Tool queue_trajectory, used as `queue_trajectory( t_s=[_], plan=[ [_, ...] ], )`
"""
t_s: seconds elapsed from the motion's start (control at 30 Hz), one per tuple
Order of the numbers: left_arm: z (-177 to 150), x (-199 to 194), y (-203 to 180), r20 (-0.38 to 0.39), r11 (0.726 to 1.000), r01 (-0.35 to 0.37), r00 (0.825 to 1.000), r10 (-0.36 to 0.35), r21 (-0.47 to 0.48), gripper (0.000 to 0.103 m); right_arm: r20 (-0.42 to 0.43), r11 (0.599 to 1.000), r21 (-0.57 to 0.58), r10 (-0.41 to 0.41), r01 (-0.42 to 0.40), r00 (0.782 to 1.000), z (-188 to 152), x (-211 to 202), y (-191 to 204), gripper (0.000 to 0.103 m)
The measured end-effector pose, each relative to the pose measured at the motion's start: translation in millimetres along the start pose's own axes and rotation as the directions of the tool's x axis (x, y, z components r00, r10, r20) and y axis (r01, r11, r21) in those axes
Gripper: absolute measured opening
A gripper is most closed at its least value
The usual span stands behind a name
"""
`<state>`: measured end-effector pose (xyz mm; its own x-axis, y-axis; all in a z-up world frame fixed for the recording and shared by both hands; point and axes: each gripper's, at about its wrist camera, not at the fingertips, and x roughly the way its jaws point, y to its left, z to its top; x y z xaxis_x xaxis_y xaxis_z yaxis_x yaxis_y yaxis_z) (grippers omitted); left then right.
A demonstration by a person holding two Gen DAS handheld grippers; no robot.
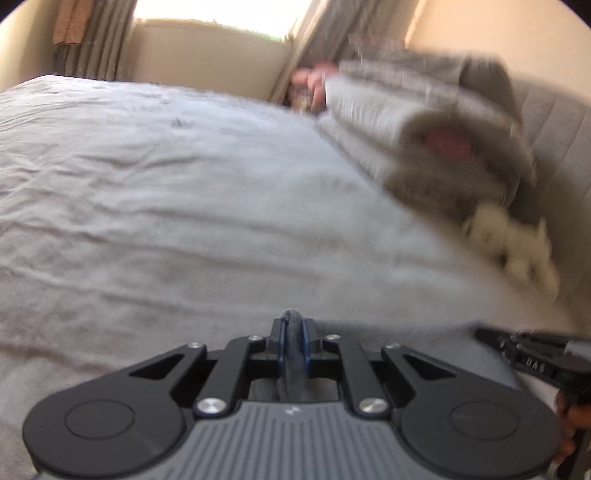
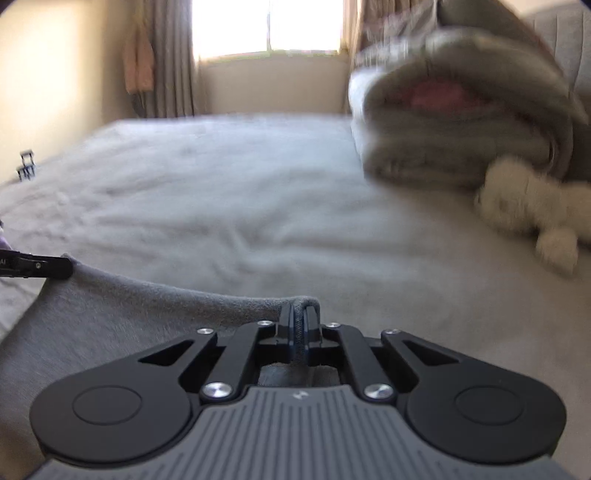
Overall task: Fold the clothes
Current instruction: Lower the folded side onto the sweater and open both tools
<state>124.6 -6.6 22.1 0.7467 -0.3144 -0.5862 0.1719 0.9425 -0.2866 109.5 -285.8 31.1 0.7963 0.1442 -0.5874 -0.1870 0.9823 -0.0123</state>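
A grey garment (image 2: 110,321) hangs stretched between both grippers over the bed (image 2: 258,192). In the right wrist view my right gripper (image 2: 300,314) is shut on a bunched edge of the garment, which shows as a thick fold between the pads. At the far left of that view my left gripper (image 2: 62,267) pinches the other corner. In the left wrist view the left gripper (image 1: 293,322) is shut on a dark grey fold of the garment (image 1: 417,347). The right gripper (image 1: 484,335) shows at the right edge, with part of a hand below it.
A folded stack of grey blankets (image 2: 461,122) lies at the far right of the bed against a padded headboard (image 2: 565,40). A white plush toy (image 2: 528,206) lies in front of it. Beyond the bed are a bright window (image 2: 266,26) and curtains (image 2: 173,59). Both views are blurred.
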Motion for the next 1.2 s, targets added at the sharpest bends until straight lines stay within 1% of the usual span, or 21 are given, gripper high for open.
queue_trajectory(
  t_s=[0.03, 0.07, 0.1, 0.13, 0.17, 0.23, 0.37, 0.47, 0.5, 0.57, 0.63, 0.67, 0.7, 0.83, 0.93, 1.0, 1.03, 1.07, 1.1, 1.17, 1.2],
  plan=[
    [1, -4, 3, 0.008, 1.0, 0.0, 1.0, 0.0, -0.021, 0.015, -0.006, 1.0, -0.016, -0.014, 0.013, 1.0, -3, 2, 2, 0.008],
    [3, -10, 7, 0.019, 0.999, 0.003, 1.0, -0.002, -0.047, 0.018, 0.006, 0.999, -0.033, -0.026, 0.026, 1.0, -4, -2, 4, 0.008],
    [4, -19, 9, 0.031, 0.998, -0.01, 0.999, 0.012, -0.054, 0.017, 0.025, 0.999, -0.034, -0.034, 0.034, 0.999, -2, -8, 4, 0.008],
    [6, -28, 11, 0.044, 0.998, -0.026, 0.999, 0.028, -0.06, 0.017, 0.051, 0.999, -0.016, -0.037, 0.038, 0.998, 3, -18, 2, 0.009],
    [8, -37, 12, 0.056, 0.997, -0.041, 0.997, 0.044, -0.066, 0.017, 0.077, 0.999, 0.003, -0.041, 0.041, 0.996, 9, -28, 0, 0.016],
    [6, -60, 5, 0.067, 0.998, -0.048, 0.996, 0.051, -0.036, 0.017, 0.116, 0.999, 0.046, -0.029, 0.024, 0.993, 18, -49, -4, 0.017],
    [-12, -93, -24, 0.054, 1.0, 0.024, 0.998, -0.024, 0.008, 0.023, 0.06, 0.996, 0.062, 0.057, -0.061, 0.997, 18, -80, 7, 0.017],
    [-32, -95, -51, 0.037, 0.996, 0.055, 0.998, -0.058, 0.065, 0.032, -0.023, 0.992, 0.067, 0.106, -0.104, 0.994, 5, -93, 27, 0.017],
    [-39, -91, -59, 0.029, 0.995, 0.058, 0.998, -0.06, 0.085, 0.033, -0.043, 0.991, 0.065, 0.118, -0.115, 0.992, -1, -94, 35, 0.017],
    [-52, -78, -66, 0.014, 0.994, 0.035, 0.999, -0.037, 0.1, 0.033, -0.073, 0.989, 0.072, 0.134, -0.128, 0.988, -13, -90, 45, 0.017],
    [-65, -65, -73, 0.0, 0.994, 0.012, 1.0, -0.012, 0.113, 0.033, -0.123, 0.988, 0.08, 0.144, -0.135, 0.982, -27, -79, 50, 0.017],
    [-73, -63, -76, 0.014, 0.988, -0.01, 1.0, 0.008, 0.153, 0.033, -0.139, 0.988, 0.072, 0.143, -0.134, 0.98, -35, -72, 52, 0.017],
    [-79, -63, -80, 0.035, 0.981, -0.028, 0.999, 0.022, 0.191, 0.033, -0.142, 0.99, 0.052, 0.135, -0.129, 0.981, -42, -67, 55, 0.017],
    [-73, -67, -83, 0.023, 0.98, -0.046, 0.999, 0.043, 0.195, 0.033, -0.139, 0.993, 0.03, 0.121, -0.118, 0.983, -43, -65, 58, 0.017],
    [-68, -78, -89, 0.021, 0.985, -0.021, 1.0, 0.017, 0.174, 0.033, -0.103, 0.989, 0.084, 0.134, -0.125, 0.986, -37, -77, 53, 0.019],
    [-64, -85, -92, 0.021, 0.987, -0.003, 1.0, -0.001, 0.159, 0.035, -0.053, 0.978, 0.132, 0.172, -0.164, 0.984, -31, -89, 50, 0.021],
    [-62, -89, -94, 0.021, 0.988, 0.006, 1.0, -0.01, 0.152, 0.035, -0.027, 0.973, 0.134, 0.196, -0.191, 0.98, -29, -94, 52, 0.021],
    [-65, -85, -95, -0.004, 0.989, -0.002, 1.0, 0.002, 0.148, 0.035, -0.015, 0.971, 0.123, 0.21, -0.207, 0.978, -28, -97, 56, 0.022],
    [-68, -81, -96, -0.032, 0.989, -0.012, 0.999, 0.017, 0.145, 0.036, -0.033, 0.974, 0.098, 0.207, -0.203, 0.978, -29, -95, 62, 0.023],
    [-75, -77, -90, -0.044, 0.99, -0.01, 0.999, 0.016, 0.138, 0.037, -0.104, 0.981, 0.072, 0.185, -0.178, 0.977, -39, -81, 70, 0.025],
    [-77, -77, -86, -0.039, 0.992, 0.0, 0.999, 0.005, 0.127, 0.037, -0.104, 0.981, 0.077, 0.186, -0.179, 0.977, -45, -76, 71, 0.025]
  ],
)
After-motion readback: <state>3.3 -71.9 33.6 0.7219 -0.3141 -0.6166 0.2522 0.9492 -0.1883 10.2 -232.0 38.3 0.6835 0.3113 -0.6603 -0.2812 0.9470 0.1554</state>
